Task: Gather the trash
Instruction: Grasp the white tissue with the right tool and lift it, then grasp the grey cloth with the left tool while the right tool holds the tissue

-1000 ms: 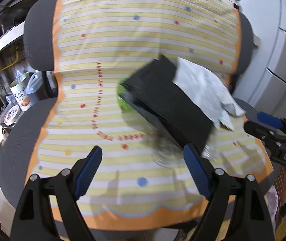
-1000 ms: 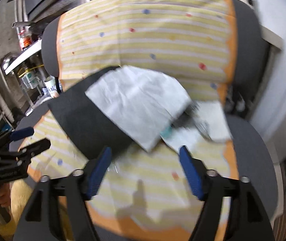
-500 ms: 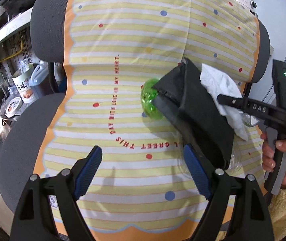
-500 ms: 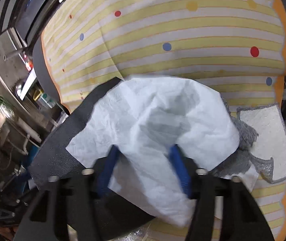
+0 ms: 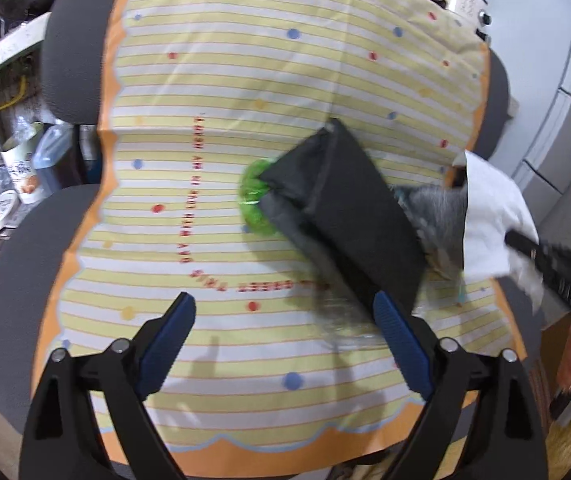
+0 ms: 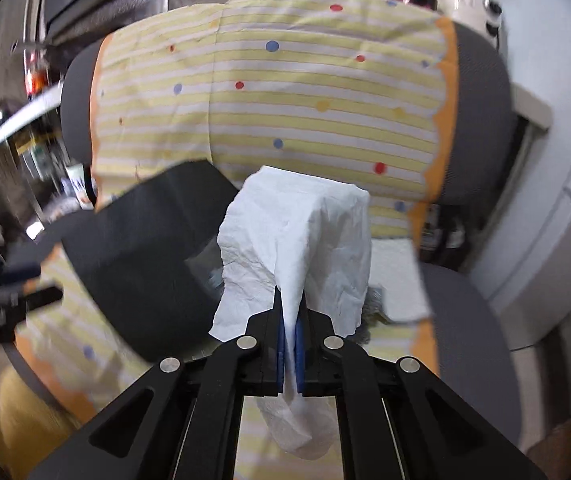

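Observation:
My right gripper (image 6: 290, 322) is shut on a crumpled white paper tissue (image 6: 297, 240) and holds it lifted off the chair seat; the tissue also shows in the left wrist view (image 5: 493, 216), at the right. My left gripper (image 5: 285, 344) is open and empty above the front of the seat. A black bag (image 5: 345, 216) lies on the yellow striped cloth (image 5: 213, 120), with a green plastic piece (image 5: 253, 200) at its left end. It also shows in the right wrist view (image 6: 145, 252). Clear crinkled plastic (image 5: 345, 320) lies beside the bag's near end.
A grey rag (image 5: 437, 216) and a white cloth (image 6: 401, 284) lie on the seat's right side. The grey chair (image 5: 17, 240) has cans and bottles (image 5: 25, 168) to its left. A white cabinet (image 6: 545, 200) stands at the right.
My right gripper has shut on the white tissue and pulled it up and right, away from the black bag. My left gripper has stayed open.

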Motion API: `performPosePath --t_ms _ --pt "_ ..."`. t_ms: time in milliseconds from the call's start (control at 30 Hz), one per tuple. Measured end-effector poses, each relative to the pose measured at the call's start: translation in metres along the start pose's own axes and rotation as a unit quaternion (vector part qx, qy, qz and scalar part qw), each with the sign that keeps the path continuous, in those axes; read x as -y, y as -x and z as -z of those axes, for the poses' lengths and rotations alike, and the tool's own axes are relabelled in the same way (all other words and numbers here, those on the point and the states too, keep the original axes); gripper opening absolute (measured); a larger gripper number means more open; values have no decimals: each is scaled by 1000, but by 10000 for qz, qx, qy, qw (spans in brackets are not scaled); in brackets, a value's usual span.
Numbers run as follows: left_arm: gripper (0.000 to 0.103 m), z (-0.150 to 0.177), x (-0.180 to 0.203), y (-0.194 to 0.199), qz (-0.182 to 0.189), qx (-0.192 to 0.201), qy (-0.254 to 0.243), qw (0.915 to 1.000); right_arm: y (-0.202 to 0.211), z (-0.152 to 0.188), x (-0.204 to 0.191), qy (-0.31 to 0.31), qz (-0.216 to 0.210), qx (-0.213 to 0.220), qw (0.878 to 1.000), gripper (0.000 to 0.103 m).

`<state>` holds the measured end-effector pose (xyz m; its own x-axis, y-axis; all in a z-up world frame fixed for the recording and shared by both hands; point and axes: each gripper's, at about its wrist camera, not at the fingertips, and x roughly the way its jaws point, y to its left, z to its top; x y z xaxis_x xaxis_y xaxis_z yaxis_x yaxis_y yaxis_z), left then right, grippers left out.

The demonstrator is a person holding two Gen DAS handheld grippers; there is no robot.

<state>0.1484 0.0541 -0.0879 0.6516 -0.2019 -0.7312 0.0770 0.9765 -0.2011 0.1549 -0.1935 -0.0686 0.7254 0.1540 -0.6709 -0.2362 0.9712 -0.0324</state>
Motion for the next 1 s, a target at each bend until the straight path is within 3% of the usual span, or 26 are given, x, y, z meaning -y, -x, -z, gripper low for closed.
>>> performPosePath --t_ms 167,333,400,533,700,967,1000 --pt "92 -6 20 -12 298 -34 -91 9995 4 22 8 -70 237 -23 9997 4" --pt "92 -10 21 -26 347 -173 22 9992 13 16 49 -1202 -603 399 9901 9" --pt "93 -10 21 -26 297 -160 -24 9994 11 6 53 -1317 -723 392 9879 9" --pt "93 -9 24 -23 164 -123 -117 9997 15 -10 51 -1305 -1069 381 9849 10" --pt "93 -3 29 -18 21 -101 -252 9996 30 -10 35 -1128 -1010 381 9877 6" --pt "93 8 36 -10 12 -116 -374 9992 31 7 27 -912 -933 5 9915 12" --pt "93 10 37 -9 -2 -122 -383 9992 31 7 28 -927 -949 3 9912 18"
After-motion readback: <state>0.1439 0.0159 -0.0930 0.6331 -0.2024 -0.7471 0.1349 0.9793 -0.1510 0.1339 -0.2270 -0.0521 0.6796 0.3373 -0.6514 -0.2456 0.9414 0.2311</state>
